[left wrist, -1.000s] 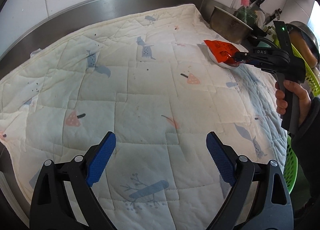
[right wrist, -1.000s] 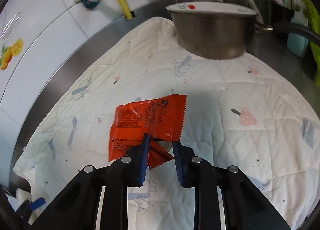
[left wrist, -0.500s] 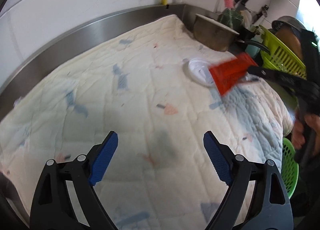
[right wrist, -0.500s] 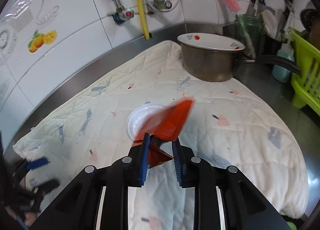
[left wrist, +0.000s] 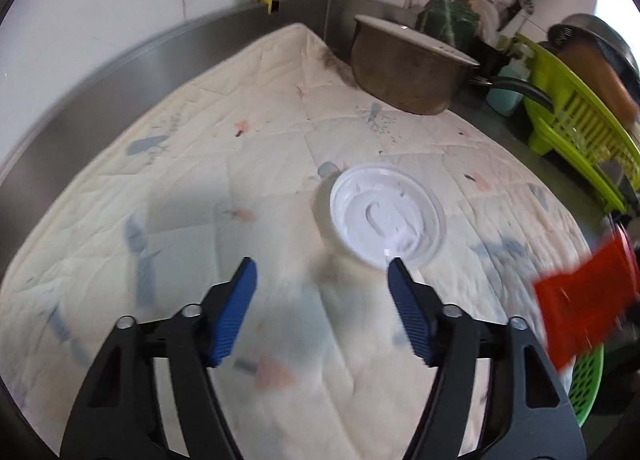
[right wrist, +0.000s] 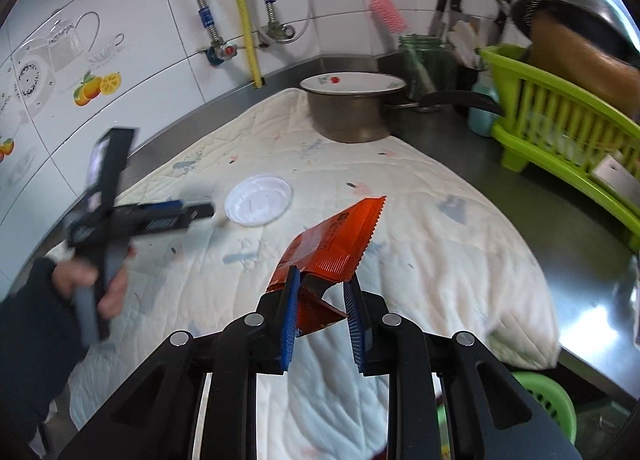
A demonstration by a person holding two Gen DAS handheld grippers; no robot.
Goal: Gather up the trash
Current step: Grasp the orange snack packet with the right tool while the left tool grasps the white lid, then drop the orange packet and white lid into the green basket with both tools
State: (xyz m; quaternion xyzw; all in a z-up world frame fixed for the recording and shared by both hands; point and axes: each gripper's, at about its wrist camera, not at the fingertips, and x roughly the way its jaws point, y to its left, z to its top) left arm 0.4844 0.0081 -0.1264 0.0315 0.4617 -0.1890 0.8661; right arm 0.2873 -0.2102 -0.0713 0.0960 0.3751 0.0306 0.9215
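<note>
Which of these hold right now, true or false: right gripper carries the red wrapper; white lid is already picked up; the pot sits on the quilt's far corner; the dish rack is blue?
1. The right gripper holds the red wrapper. True.
2. The white lid is in the left gripper. False: it lies on the quilt; the closing jaws hold nothing.
3. The pot sits at the quilt's far corner. True.
4. The dish rack is blue. False: it is green.

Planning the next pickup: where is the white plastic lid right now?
The white plastic lid lies flat on the quilted cloth, just ahead of the left tongs, short of the metal pot at the back.
</note>
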